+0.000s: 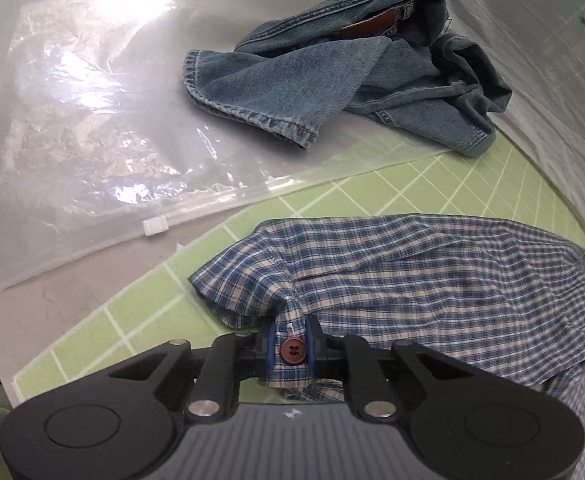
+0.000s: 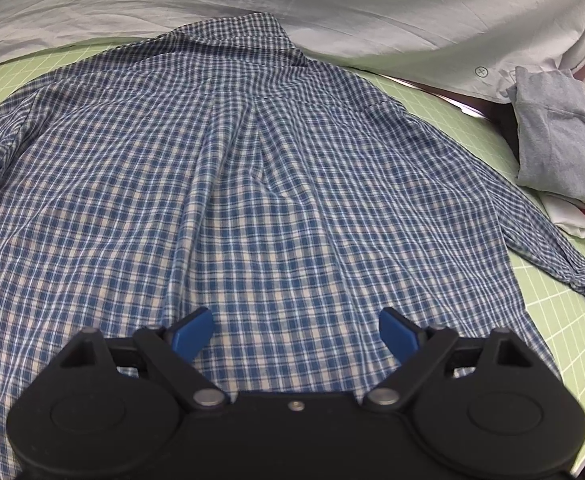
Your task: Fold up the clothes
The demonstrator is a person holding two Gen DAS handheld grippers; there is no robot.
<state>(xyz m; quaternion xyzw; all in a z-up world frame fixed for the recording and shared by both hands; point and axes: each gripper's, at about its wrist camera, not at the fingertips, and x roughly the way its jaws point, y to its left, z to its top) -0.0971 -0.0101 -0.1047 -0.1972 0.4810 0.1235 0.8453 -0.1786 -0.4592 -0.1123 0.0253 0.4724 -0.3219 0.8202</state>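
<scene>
A blue and white checked shirt lies spread back-up on the green grid mat, collar at the far side. My right gripper hovers open over its lower back, blue pads wide apart with nothing between them. In the left wrist view one sleeve of the shirt lies across the mat. My left gripper is shut on the sleeve's cuff, its blue pads pressing either side of a brown button.
Crumpled denim jeans lie beyond the sleeve, partly on a clear zip bag. A pale sheet with a carrot print edges the mat. Folded grey clothes are stacked at the right over a white garment.
</scene>
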